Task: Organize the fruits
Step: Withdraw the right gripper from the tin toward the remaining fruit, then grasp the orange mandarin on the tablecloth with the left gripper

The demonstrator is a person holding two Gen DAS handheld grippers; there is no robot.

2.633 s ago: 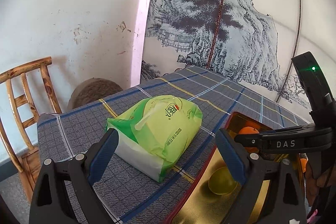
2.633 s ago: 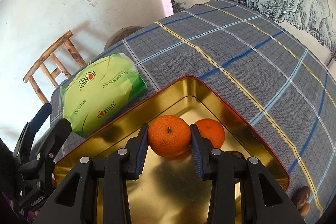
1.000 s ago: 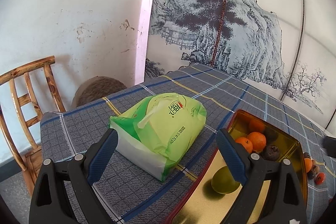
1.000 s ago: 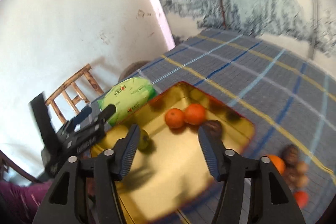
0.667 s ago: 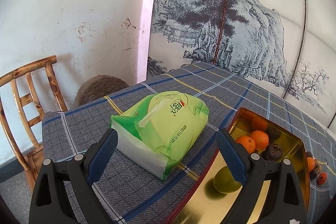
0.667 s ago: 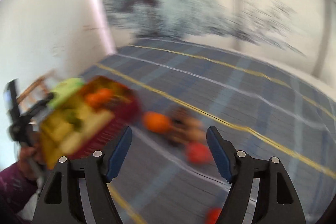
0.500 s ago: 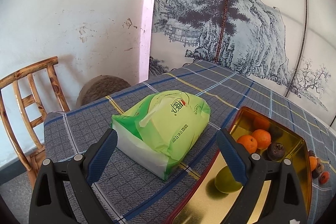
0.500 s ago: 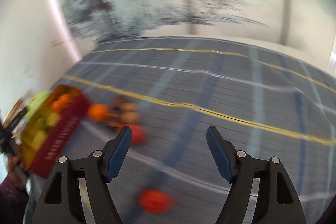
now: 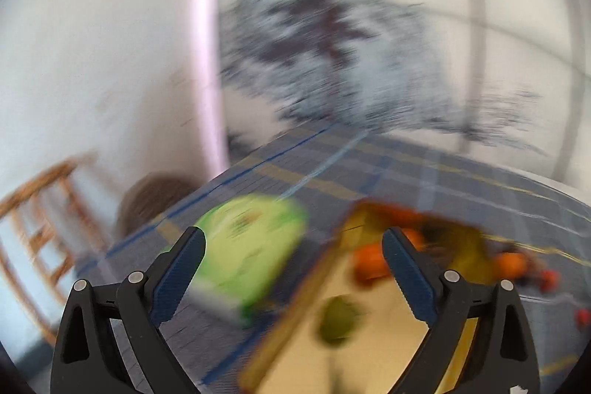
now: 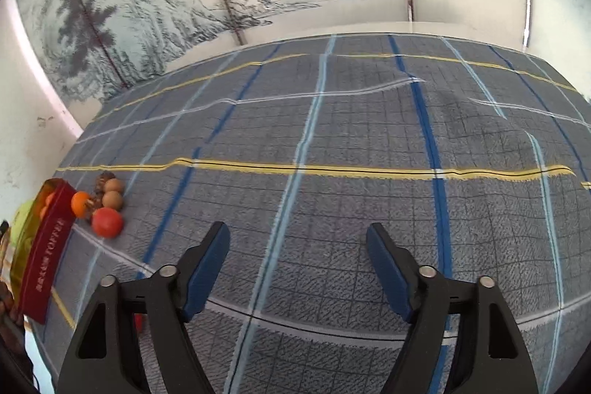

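A gold tin with a red outer wall [image 10: 44, 253] stands at the far left of the right wrist view, with oranges inside. Beside it on the plaid cloth lie loose fruits: an orange [image 10: 81, 204], a red fruit [image 10: 107, 223] and two brown round ones [image 10: 112, 199]. My right gripper [image 10: 297, 235] hangs over bare cloth well to the right of them, jaws opening, nothing between them. The left wrist view is blurred. There my left gripper [image 9: 291, 246] is open, in front of the tin [image 9: 295, 312], which holds a green fruit [image 9: 336, 320] and oranges [image 9: 369, 261].
A green plastic bag [image 9: 247, 246] lies left of the tin. A wooden chair [image 9: 33, 209] stands off the table's left end. A painted screen [image 10: 147, 6] runs behind the table. A small red fruit [image 10: 138, 322] peeks out behind my right gripper's left finger.
The right gripper let go of an orange in the tin, then swung right across the table to bare cloth, its jaws widening. The left view has shifted and rolled and is now blurred.
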